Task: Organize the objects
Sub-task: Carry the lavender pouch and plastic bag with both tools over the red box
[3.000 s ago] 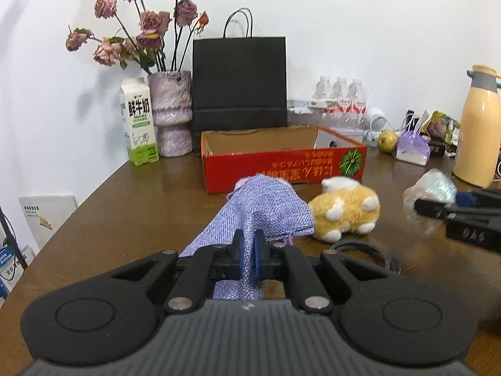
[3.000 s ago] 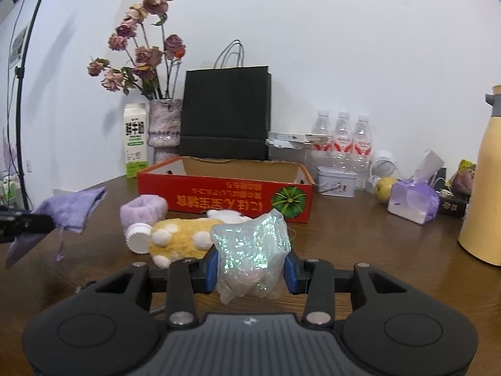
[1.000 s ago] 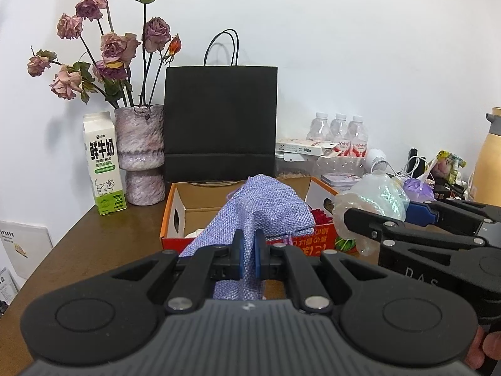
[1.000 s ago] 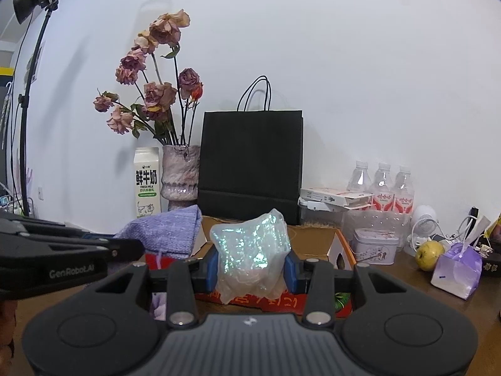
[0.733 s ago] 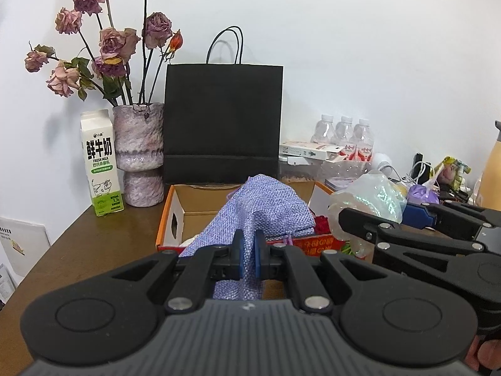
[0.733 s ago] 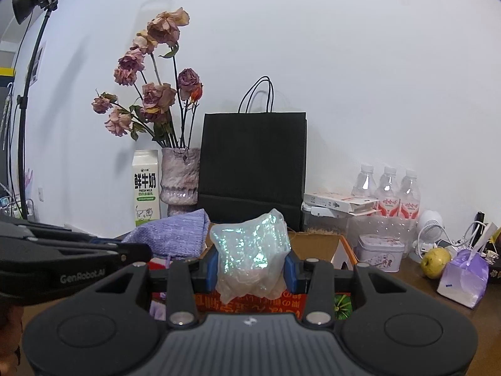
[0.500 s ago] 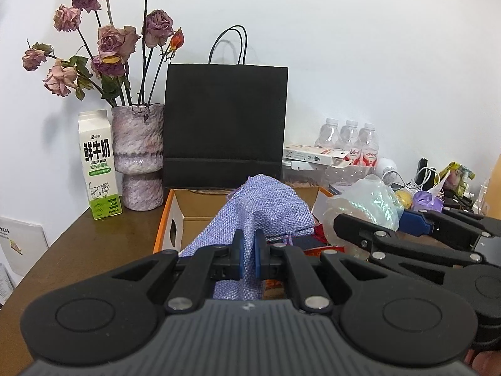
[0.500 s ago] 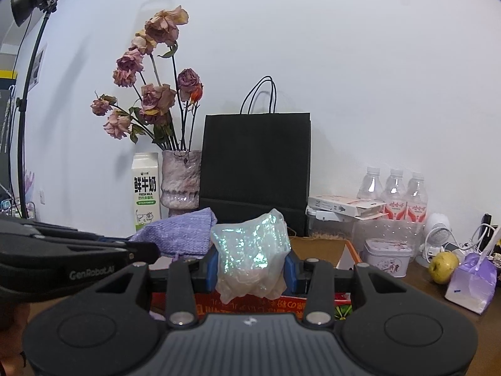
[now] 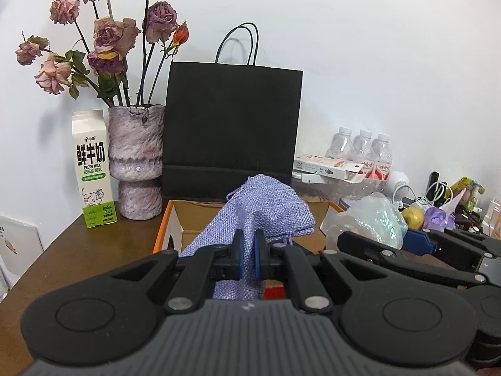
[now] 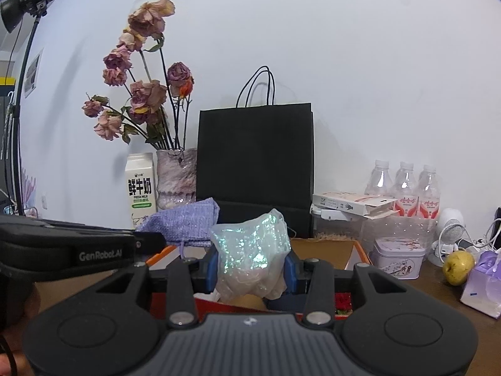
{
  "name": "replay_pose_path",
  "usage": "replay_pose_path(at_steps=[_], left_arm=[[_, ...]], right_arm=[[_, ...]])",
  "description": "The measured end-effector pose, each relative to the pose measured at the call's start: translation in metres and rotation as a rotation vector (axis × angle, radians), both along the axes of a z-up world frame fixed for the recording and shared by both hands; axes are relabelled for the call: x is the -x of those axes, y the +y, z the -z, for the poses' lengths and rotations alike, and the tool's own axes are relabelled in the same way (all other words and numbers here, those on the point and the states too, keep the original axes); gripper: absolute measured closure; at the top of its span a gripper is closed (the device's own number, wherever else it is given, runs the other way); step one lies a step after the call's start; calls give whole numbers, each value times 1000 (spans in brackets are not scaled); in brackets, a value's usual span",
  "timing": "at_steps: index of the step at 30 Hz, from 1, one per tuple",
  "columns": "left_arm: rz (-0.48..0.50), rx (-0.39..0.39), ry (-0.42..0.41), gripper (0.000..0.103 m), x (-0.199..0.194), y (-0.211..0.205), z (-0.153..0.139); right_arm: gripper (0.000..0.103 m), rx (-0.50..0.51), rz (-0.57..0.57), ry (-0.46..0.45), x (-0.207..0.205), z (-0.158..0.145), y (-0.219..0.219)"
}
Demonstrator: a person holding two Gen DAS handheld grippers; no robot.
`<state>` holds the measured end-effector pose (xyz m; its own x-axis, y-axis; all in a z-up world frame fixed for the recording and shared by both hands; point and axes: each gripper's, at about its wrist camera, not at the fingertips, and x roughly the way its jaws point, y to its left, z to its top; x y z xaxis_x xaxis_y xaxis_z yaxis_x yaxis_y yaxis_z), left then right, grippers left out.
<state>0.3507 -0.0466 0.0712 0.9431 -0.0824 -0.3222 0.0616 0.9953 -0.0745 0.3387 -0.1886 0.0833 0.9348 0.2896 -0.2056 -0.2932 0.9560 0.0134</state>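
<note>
Purple cloth pouch [image 9: 266, 206] hung pinched tight in our left gripper [image 9: 249, 255], up over the cardboard box [image 9: 175, 219]. Our right gripper [image 10: 250, 272] squeezed a shiny plastic bag [image 10: 250, 250] just beside it. We think we were carrying both to the box. Next we needed to lower them inside and let go.

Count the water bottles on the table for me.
3. The bottles stand in a row by the wall, right of the black bag: left, middle, right. Boxes in front hide their bases; more could sit behind.
</note>
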Motion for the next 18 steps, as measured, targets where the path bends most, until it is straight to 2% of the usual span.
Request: replay_pose_path(at_steps=[18], left_arm=[[8,1,21,96,-58,0,8]], right_arm=[[64,6,4,36,-64,4,5]])
